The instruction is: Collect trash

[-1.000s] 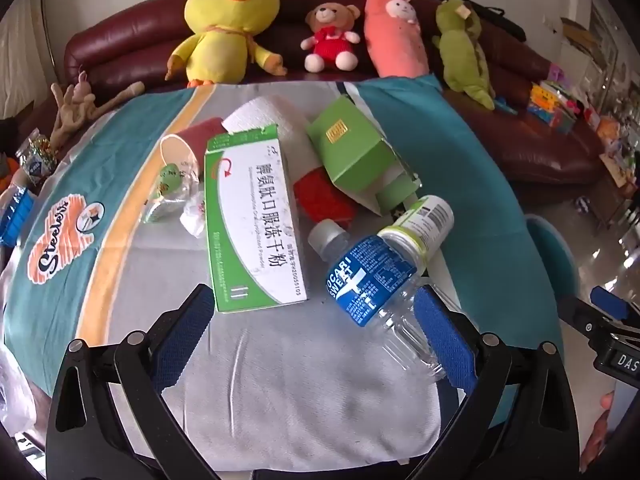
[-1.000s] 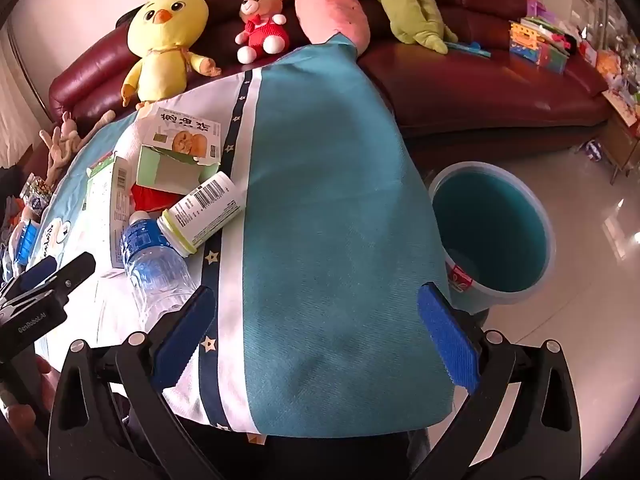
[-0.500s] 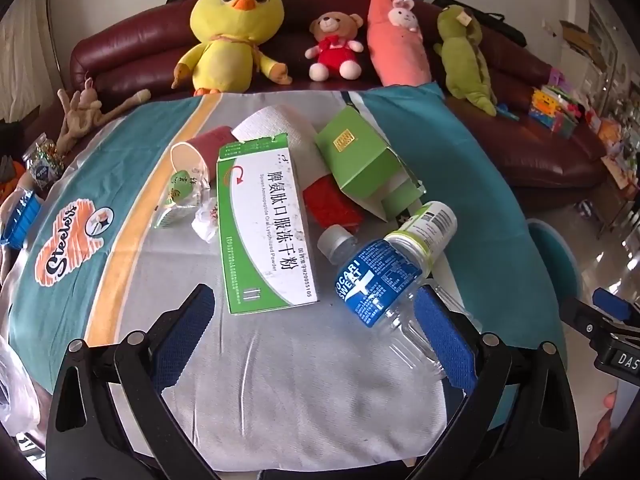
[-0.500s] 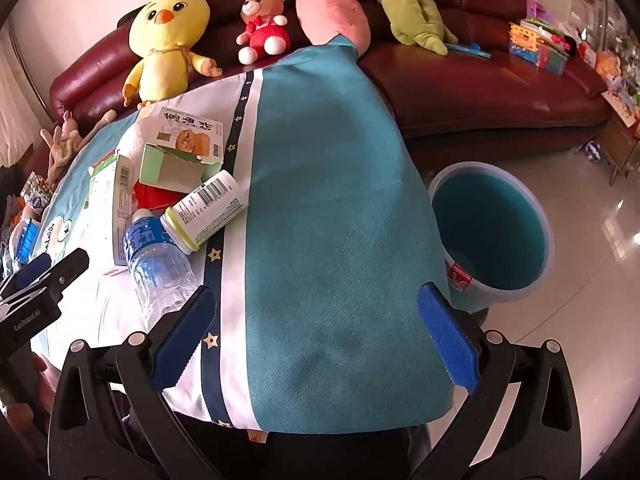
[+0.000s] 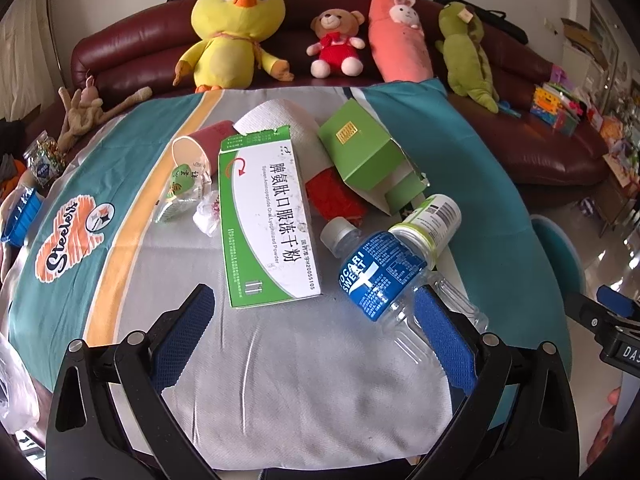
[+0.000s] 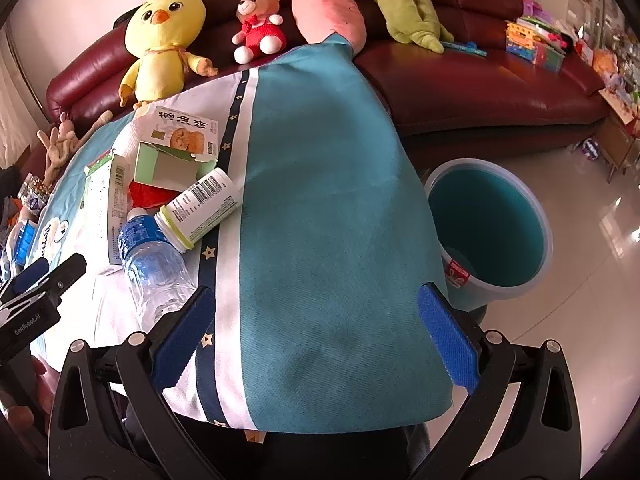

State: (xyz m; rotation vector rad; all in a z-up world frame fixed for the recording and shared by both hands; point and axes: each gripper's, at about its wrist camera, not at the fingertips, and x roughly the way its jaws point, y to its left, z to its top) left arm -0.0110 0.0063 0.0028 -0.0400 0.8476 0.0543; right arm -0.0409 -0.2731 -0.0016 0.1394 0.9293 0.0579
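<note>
Lying bottle, cap toward sofa

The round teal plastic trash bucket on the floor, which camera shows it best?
The right wrist view: the teal bucket shows whole, open mouth and interior visible. The left wrist view catches only a sliver of its rim past the table edge.

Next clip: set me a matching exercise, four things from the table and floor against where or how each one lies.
Things:
1. water bottle
2. bin
3. paper cup
4. medicine box

Places or states:
A. lying on its side, mouth towards the camera, left of the medicine box
B. on the floor right of the table, open
C. flat on the grey cloth, printed face up
D. lying beside the white bottle, blue label up

Pairs: 1-D, 2-B, 3-A, 4-C
</note>
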